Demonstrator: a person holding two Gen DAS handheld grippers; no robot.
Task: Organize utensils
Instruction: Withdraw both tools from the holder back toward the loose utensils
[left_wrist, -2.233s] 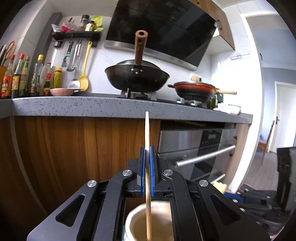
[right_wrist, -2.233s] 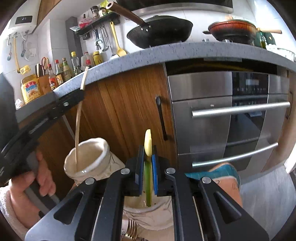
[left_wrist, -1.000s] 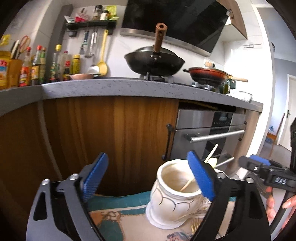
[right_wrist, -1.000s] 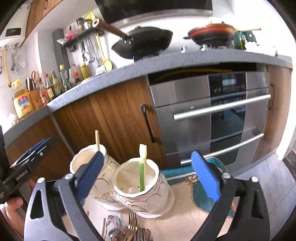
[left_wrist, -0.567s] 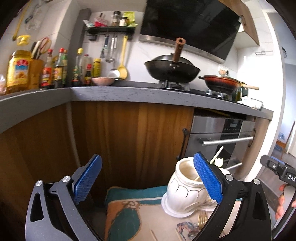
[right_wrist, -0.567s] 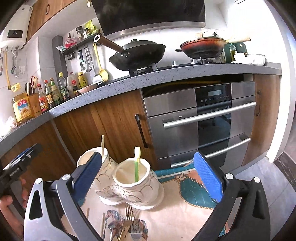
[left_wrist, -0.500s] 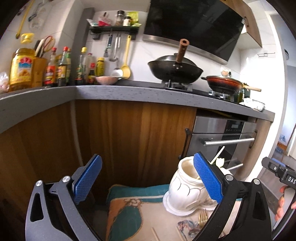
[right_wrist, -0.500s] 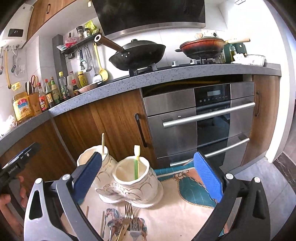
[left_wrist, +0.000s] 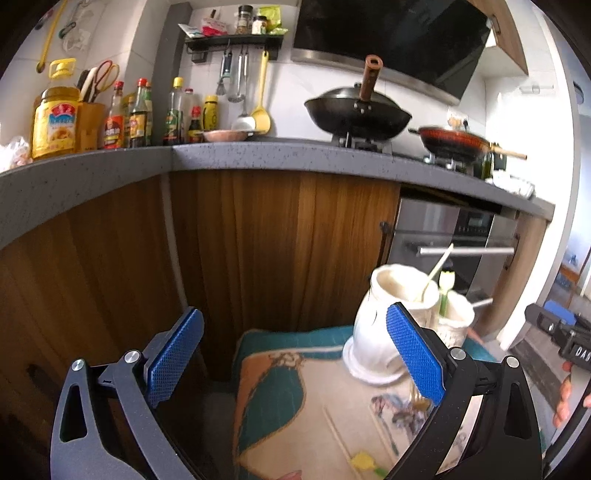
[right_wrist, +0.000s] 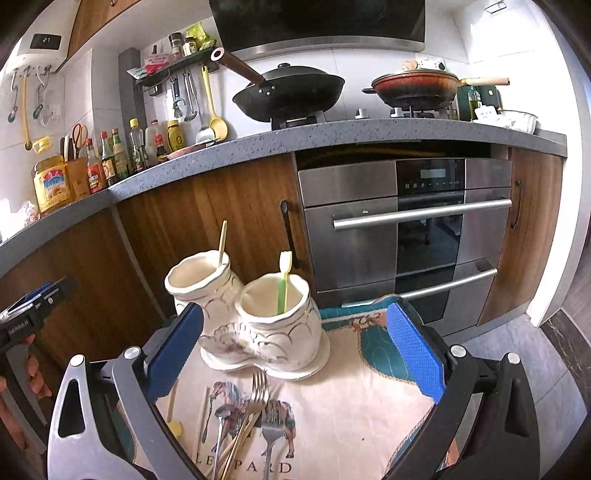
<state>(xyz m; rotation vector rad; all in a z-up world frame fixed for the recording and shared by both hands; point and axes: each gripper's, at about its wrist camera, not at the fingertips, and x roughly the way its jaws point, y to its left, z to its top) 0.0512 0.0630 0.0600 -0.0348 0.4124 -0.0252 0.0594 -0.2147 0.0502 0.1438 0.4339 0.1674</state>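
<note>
On the patterned cloth mat (right_wrist: 373, 384) before the wooden cabinets, each white ceramic pot (right_wrist: 277, 321) holds one utensil (barely begun); your empty left gripper (left_wrist: 295, 354) and right gripper (right_wrist: 291, 350) gape, metal forks (right_wrist: 258, 406) loose nearby.

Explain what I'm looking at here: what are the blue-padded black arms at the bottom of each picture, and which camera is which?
Those arms are not a robot. A person carries one hand-held gripper per hand, each with a fisheye camera looking out along its two blue-padded fingers.

The left wrist view shows the left hand-held gripper, jaws wide apart, holding nothing. The right wrist view shows the right hand-held gripper, also open and empty.

Below them lies a patterned cloth in front of kitchen cabinets. On it stand two joined white ceramic holders: the left one has a wooden chopstick in it, the right one a green-handled utensil. Loose forks and more chopsticks lie unsorted on the cloth, nearer the camera.
</note>
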